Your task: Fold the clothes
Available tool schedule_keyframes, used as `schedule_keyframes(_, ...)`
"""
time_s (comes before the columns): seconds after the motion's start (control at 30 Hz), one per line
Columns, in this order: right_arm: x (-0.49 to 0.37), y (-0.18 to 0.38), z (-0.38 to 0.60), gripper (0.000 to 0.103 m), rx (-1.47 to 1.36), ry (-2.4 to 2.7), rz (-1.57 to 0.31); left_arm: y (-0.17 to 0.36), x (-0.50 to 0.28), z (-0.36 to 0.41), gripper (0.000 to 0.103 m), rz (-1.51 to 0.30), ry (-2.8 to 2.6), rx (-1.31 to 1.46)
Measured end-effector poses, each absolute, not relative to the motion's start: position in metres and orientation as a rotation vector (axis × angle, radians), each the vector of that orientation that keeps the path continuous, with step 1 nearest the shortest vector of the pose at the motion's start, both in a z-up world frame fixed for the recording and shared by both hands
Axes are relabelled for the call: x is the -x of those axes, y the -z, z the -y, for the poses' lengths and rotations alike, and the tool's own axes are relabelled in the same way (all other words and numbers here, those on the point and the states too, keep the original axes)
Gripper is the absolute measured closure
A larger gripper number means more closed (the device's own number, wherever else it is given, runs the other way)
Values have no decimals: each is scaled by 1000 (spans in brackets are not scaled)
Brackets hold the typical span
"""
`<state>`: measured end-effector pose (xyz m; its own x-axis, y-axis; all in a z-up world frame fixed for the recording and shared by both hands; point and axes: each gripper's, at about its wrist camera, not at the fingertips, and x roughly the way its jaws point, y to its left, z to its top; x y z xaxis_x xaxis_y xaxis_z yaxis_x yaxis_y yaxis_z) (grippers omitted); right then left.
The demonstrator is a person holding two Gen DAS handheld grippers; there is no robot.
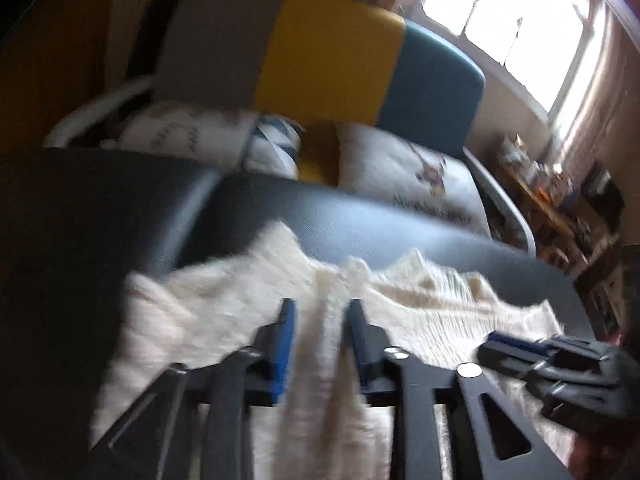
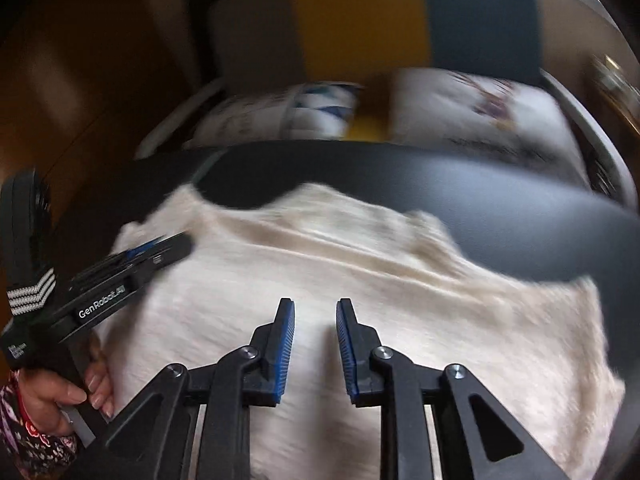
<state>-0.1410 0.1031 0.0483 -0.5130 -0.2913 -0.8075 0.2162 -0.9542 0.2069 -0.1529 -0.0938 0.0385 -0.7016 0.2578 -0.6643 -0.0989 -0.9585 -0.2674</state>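
Note:
A cream fuzzy knit garment lies spread on a dark tabletop. My left gripper hovers low over its left part, jaws apart, with a raised ridge of the knit standing between the blue pads; they do not clamp it. The right gripper shows at the right, lying over the cloth. In the right wrist view, the garment fills the middle of the table. My right gripper is open just above it, nothing between its pads. The left gripper reaches in from the left.
Behind the table stands a seat with grey, yellow and teal back panels and printed white cushions. A bright window and a cluttered shelf are at the right. A person's hand grips the left tool's handle.

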Motion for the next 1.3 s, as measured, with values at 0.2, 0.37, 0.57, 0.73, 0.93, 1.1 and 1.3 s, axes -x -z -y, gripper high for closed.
schedule_keyframes(0.2, 169, -36, -48, 81, -1439, 2419, -27, -35, 150, 118, 39, 225, -2809, 1157)
schedule_keyframes(0.37, 176, -27, -31, 97, -1477, 2456, -164, -12, 149, 130, 30, 238, -2816, 1281)
schedule_keyframes(0.57, 177, -44, -41, 103, -1354, 2576, -149, -5, 146, 152, 27, 444, -2832, 1292)
schedule_keyframes(0.73, 186, -51, -47, 103, -1313, 2580, -62, -4, 138, 152, 27, 448, -2861, 1271)
schedule_keyframes(0.93, 180, -47, -48, 81, -1411, 2492, 41, -3, 131, 150, 26, 429, -2881, 1265)
schedule_keyframes(1.1, 171, -39, -39, 63, -1512, 2414, 111, -4, 119, 143, 26, 375, -2932, 1288)
schedule_keyframes(1.3, 162, -28, -25, 93, -1469, 2459, 15, -8, 101, 150, 25, 454, -2919, 1282)
